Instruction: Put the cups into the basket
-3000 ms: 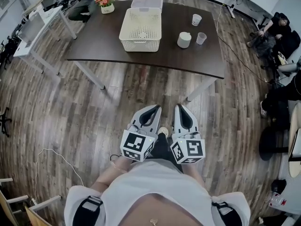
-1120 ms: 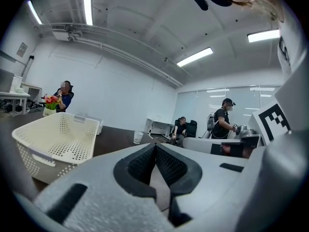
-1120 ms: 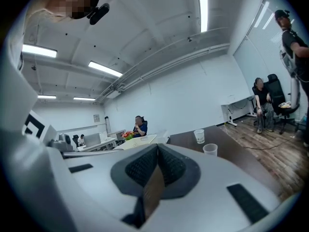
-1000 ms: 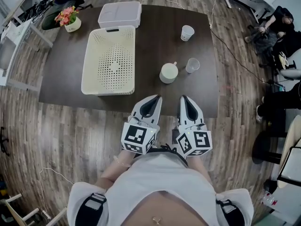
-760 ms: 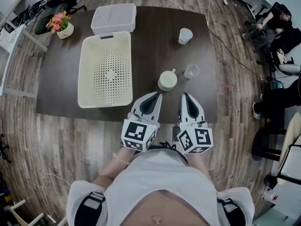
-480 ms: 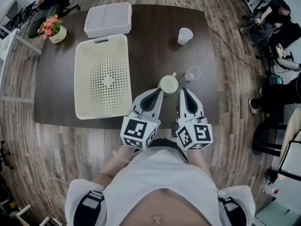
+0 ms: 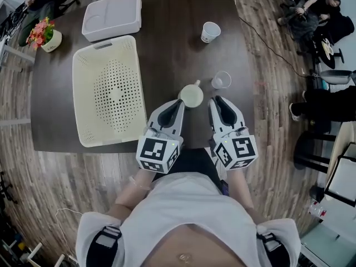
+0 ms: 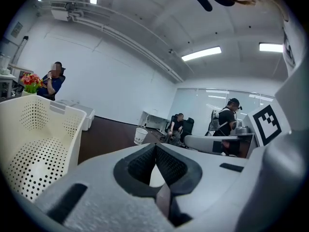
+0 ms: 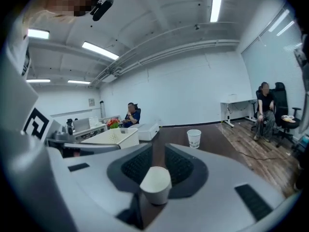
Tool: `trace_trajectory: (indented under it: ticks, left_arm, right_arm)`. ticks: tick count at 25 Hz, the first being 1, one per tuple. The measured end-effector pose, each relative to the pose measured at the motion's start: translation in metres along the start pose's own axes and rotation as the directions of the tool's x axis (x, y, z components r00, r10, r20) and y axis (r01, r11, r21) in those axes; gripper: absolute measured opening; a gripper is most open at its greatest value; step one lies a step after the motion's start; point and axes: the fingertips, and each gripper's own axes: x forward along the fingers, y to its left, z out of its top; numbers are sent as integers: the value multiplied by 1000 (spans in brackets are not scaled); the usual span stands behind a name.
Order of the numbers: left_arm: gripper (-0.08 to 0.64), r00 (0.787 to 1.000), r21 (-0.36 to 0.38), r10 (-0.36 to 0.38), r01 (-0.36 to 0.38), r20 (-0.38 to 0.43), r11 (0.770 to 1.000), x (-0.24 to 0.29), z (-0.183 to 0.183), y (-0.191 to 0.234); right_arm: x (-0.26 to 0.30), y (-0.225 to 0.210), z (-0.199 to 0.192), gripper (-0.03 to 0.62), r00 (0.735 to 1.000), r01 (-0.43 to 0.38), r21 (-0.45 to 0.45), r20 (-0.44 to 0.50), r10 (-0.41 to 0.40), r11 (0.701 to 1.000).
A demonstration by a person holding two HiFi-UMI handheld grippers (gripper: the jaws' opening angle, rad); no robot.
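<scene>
Mug [image 7: 191, 95], clear cup [image 7: 221, 80], paper cup [image 7: 210, 31] stand beside cream basket [image 7: 114, 90].

A dark brown table [image 7: 167, 43] is shown on grey-brown wood-plank flooring [image 7: 50, 166]. At the left of the frame, a cream basket [image 7: 108, 115] is patterned all over with rows of small round holes. Above it, at the upper left, a pale lilac-white box [image 7: 111, 16] is seen. At the far left edge, red, orange and pink flowers [image 7: 39, 31] are set in a white pot [image 7: 51, 45]. Right of centre, a white paper cup [image 7: 209, 31] with faint print, a clear cup [image 7: 221, 80] and a pale cream mug [image 7: 191, 95] are seen. A white shirt [image 7: 189, 216] fills the bottom.
</scene>
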Motion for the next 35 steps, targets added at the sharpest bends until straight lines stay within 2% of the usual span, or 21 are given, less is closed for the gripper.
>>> trace_trajectory:
  ticks: [2,4,7,12,16,20,22,26,31,35]
  left_arm:
    - [11,1000,-17,21,-21,1,1000,3,-2,0]
    - [11,999,-37,51,-51,-5,998,6,-5,6]
    - [11,996,-60,84,-85,-28,995,10,-12,9]
    - [11,990,-77,130,-133,-50,988,11,-22,9]
    - [11,982,-85,172,-179,-78,980,7,-35,12]
    - [11,977,-79,181,-190,-109,979,4,-46,9]
    - [11,973,-63,193,-202,-125,977,2,-51,7]
    - [11,969,-78,207,-219,-137,973,0,-62,9]
    - [11,964,-111,227,-243,-136,964,1,-69,17]
    - [11,961,-117,229,-248,-155,962,2,-75,17]
  right_arm:
    - [6,1,-5,146,994,-80,-64,-72,76,995]
    - [15,5,-8,210,978,-168,-129,-145,149,977]
    - [26,9,-18,293,929,-311,-218,-275,248,925]
    - [36,18,-40,405,785,-556,-295,-495,374,777]
    - [43,34,-53,440,659,-708,-316,-619,428,632]
    - [53,42,-76,440,574,-789,-372,-729,373,489]
    - [59,44,-85,440,541,-816,-384,-771,335,433]
    - [68,40,-106,440,500,-843,-389,-822,273,372]
    - [81,35,-127,440,466,-869,-405,-863,197,284]
    - [83,37,-140,439,418,-892,-371,-894,162,257]
